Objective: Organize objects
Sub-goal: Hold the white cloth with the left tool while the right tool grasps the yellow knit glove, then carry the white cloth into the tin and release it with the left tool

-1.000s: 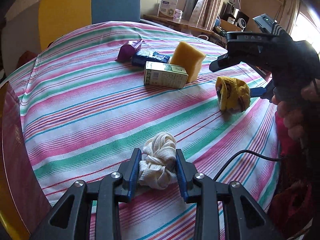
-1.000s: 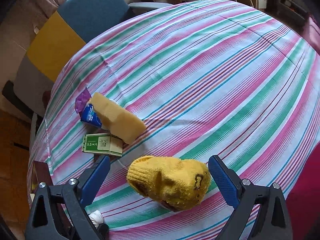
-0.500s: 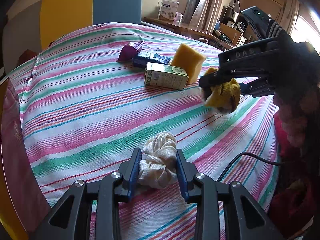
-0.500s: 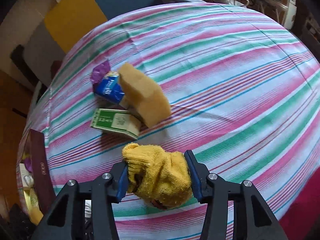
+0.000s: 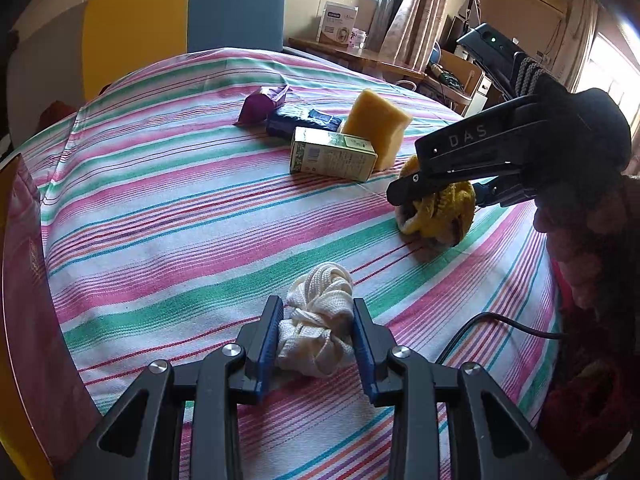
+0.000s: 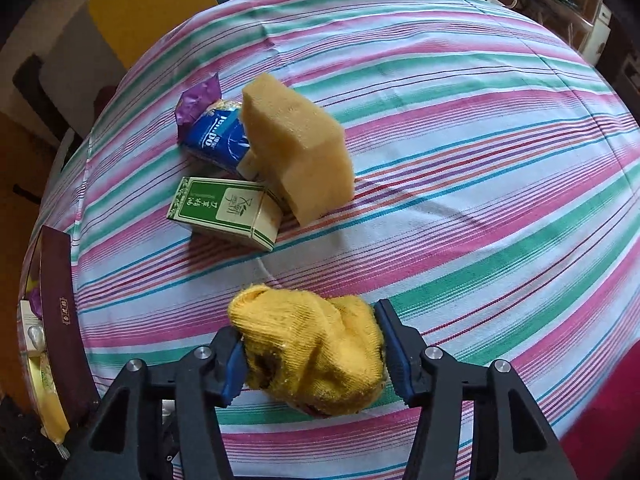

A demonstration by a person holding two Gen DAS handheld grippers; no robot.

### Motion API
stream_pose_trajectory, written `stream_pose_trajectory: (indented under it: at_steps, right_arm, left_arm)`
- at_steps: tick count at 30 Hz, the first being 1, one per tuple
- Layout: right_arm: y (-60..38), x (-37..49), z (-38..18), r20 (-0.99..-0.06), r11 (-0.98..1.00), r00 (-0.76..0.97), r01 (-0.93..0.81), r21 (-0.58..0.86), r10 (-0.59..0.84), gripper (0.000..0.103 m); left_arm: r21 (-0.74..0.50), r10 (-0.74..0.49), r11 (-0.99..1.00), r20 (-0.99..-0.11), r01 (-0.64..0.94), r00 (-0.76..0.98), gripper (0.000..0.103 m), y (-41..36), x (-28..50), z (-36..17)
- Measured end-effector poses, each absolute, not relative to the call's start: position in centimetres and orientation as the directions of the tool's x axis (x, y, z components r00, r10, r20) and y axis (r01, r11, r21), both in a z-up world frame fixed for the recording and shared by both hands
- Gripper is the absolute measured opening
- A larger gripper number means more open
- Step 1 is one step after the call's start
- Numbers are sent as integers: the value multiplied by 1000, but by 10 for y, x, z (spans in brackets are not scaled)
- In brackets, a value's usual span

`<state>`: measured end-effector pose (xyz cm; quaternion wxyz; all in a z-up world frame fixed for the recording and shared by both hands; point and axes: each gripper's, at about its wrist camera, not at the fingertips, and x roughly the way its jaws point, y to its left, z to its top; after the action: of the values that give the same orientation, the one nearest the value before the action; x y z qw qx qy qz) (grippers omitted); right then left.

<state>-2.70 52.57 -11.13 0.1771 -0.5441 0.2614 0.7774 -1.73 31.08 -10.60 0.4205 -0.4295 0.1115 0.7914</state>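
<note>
In the left wrist view my left gripper (image 5: 316, 308) is shut on a knotted white cloth bundle (image 5: 320, 320) that rests on the striped tablecloth (image 5: 180, 220) near the front edge. The blue pads of my right gripper (image 6: 312, 328) press on both sides of a yellow knitted sock (image 6: 316, 356), and its jaws are opening slightly around it. From the left wrist view that right gripper (image 5: 436, 200) points steeply down at the right, with the yellow sock (image 5: 440, 216) touching the cloth.
Behind the sock lie a yellow sponge (image 6: 296, 152), a green and white carton (image 6: 224, 212), a blue packet (image 6: 218, 140) and a purple wrapper (image 6: 198, 100), all close together. A dark red box (image 6: 56, 280) sits at the table's left edge. A black cable (image 5: 500, 320) crosses the right side.
My right gripper closed from wide open onto the yellow sock, rolled, and carried it closer to the carton and sponge. The left gripper and white bundle stayed put.
</note>
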Motion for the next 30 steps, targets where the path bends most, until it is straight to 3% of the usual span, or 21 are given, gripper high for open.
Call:
stream_pose_trajectory:
  at_steps: [5,7,12,17,19,30]
  right_arm:
    - [525,-29,-113,-942,-809,-336,-551,202,-6,62]
    - [524,-31,-112,-945,-817,-327,-549,178,13,54]
    - [519,-34,-113,-949,-839,-310,-529,128,51,52]
    - [513,-42,-117,-957,-863,-286,-495,98,55,65]
    - [509,-45,-119,-957,-876,-284,-474,93,52,77]
    - [506,-54,-118,-959,-898,-269,-439,37,91,77]
  left_arm:
    - [-180,567,-622,-774,-762,-280,34,311,-17,-106]
    - [-173,564,-622,-775,-763,-284,34,312,-17,-106]
    - [-159,557,-618,-780,-770,-286,33,314,-17,-106]
    - [-153,537,-646,-787,-748,-304,32,311,-16,-100]
    - [-157,543,-653,-779,-741,-313,32,306,-13,-93]
    - [-131,589,-661,-702,-739,-402,32,281,4,-40]
